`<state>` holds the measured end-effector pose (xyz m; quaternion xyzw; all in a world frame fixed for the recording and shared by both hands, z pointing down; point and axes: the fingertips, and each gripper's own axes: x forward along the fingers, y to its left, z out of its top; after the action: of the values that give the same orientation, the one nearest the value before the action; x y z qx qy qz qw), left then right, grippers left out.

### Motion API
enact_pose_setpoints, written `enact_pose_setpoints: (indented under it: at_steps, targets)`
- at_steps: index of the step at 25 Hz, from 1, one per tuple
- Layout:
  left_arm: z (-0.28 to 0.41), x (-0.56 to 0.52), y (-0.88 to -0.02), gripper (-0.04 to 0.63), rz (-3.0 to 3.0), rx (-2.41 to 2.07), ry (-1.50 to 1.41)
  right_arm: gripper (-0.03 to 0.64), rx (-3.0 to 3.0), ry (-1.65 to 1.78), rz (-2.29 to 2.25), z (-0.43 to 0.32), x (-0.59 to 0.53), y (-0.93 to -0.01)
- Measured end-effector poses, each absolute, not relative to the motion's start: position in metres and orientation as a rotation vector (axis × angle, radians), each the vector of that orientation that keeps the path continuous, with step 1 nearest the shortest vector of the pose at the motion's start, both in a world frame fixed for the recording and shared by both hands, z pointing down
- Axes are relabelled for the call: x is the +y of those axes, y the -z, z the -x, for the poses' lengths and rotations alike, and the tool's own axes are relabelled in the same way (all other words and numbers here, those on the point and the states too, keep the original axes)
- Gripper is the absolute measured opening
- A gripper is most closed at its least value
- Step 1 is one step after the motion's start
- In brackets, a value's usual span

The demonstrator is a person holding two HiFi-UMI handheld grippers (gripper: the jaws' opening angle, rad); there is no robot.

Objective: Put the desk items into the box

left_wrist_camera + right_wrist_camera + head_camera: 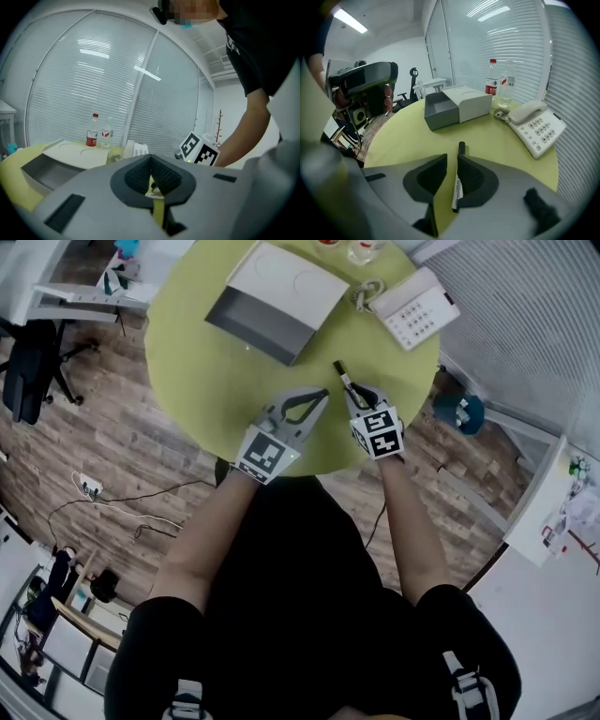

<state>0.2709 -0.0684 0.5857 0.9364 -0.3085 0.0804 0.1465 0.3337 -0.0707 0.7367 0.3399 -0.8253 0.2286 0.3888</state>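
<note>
Where seemingly wooden floor (122,442) spreads, a green table (197,362) bears the box (281,292).

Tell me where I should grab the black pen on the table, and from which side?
Take the pen by the middle of its barrel, coming down from above. It lies flat on the table and is long and thin, so a jaw fits along each side. The right tool is lined up that way, jaws apart with the pen between them.
</note>
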Motion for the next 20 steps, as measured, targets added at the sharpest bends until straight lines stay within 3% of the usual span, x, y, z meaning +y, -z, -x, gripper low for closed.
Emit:
enact_pose_setpoints:
  at_steps: [3,20]
  targets:
    - [-0.269,-0.071,-0.591,0.006,-2.699,-0.887,-0.236,0.097,-2.056,-0.574,-0.85,-0.333,-0.076,-0.751]
    - [-0.243,-0.075,-0.592,0.006,-2.663,-0.991,-0.288,0.071,-1.913,-0.662,-0.798,-0.338,-0.079,-0.788]
